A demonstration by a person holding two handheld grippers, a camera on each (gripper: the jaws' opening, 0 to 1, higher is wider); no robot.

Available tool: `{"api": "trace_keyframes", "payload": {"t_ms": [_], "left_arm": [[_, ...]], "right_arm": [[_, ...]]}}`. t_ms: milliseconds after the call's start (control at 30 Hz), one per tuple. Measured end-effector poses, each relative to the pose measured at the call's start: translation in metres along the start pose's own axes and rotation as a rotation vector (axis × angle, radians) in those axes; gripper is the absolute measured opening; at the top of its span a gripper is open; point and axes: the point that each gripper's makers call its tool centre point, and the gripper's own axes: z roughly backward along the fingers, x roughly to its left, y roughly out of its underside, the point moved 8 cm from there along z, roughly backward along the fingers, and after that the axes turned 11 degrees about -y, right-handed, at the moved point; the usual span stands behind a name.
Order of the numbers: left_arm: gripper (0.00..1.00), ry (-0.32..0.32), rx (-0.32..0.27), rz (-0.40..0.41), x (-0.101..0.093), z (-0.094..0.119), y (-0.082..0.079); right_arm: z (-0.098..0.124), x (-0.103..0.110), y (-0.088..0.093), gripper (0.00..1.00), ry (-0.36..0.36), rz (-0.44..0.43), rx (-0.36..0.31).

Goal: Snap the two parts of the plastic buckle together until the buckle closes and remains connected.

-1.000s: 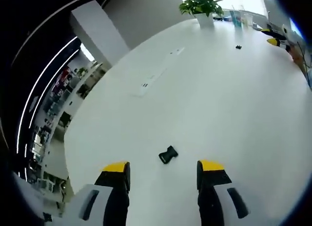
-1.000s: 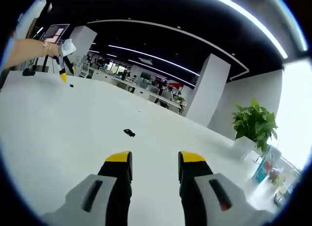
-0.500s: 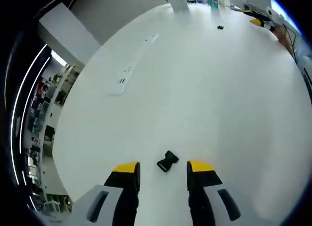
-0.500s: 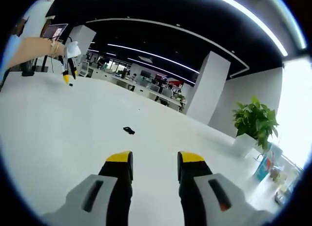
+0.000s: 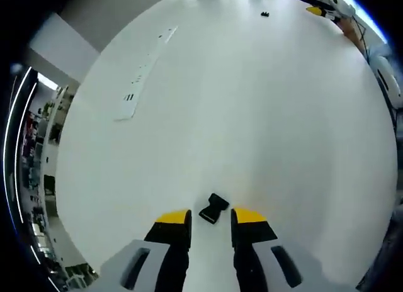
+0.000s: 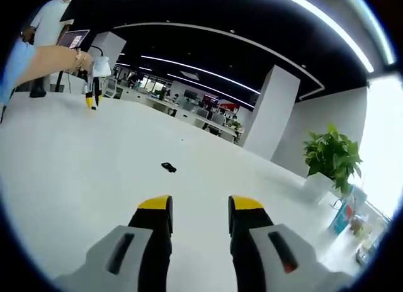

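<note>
Down low, my left hand-held gripper (image 5: 211, 217) was open, holding nothing, with one small black plastic buckle piece (image 5: 213, 207) on the big white bench (image 5: 252, 116) just between its yellow tips. My right hand-held gripper (image 6: 193, 205) was open and empty too, the other small black buckle piece (image 6: 168, 167) lying well ahead of it.

Counts on the white table: two buckle halves, two grippers, one plant, one power strip.

Two small black plastic buckle pieces lie well apart: one (image 5: 213, 207) just ahead of the left gripper's (image 5: 211, 216) yellow-tipped jaws, the other (image 5: 264, 14) far across the table, also seen in the right gripper view (image 6: 168, 167). Two yellow-tipped grey grippers are counted, the right gripper (image 6: 192, 204) being the second. One leafy green potted plant (image 6: 331, 160) stands at the table's far end, and one flat white recessed power strip (image 5: 147, 70) runs along the tabletop.
</note>
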Motion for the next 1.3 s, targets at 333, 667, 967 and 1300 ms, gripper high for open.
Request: {"api": "trace_keyframes", "payload": {"t_ms": [333,667,967,1300], "left_arm": [[0.18,0.114,0.065,-0.032,0.003,-0.004,-0.006],[0.1,0.193,0.123,0.008,0.004,-0.006,-0.007],[0.08,0.177,0.133,0.059,0.002,-0.007,-0.007],[0.08,0.205,0.128,0.11,-0.018,-0.002,-0.02]], "right_arm": [[-0.002,0.004,0.0,0.34,-0.037,0.008,0.004],[-0.002,0.005,0.0,0.34,-0.04,0.01,-0.001],[-0.004,0.004,0.0,0.34,-0.042,0.013,0.002],[-0.005,0.002,-0.002,0.34,-0.036,0.021,-0.015]]}}
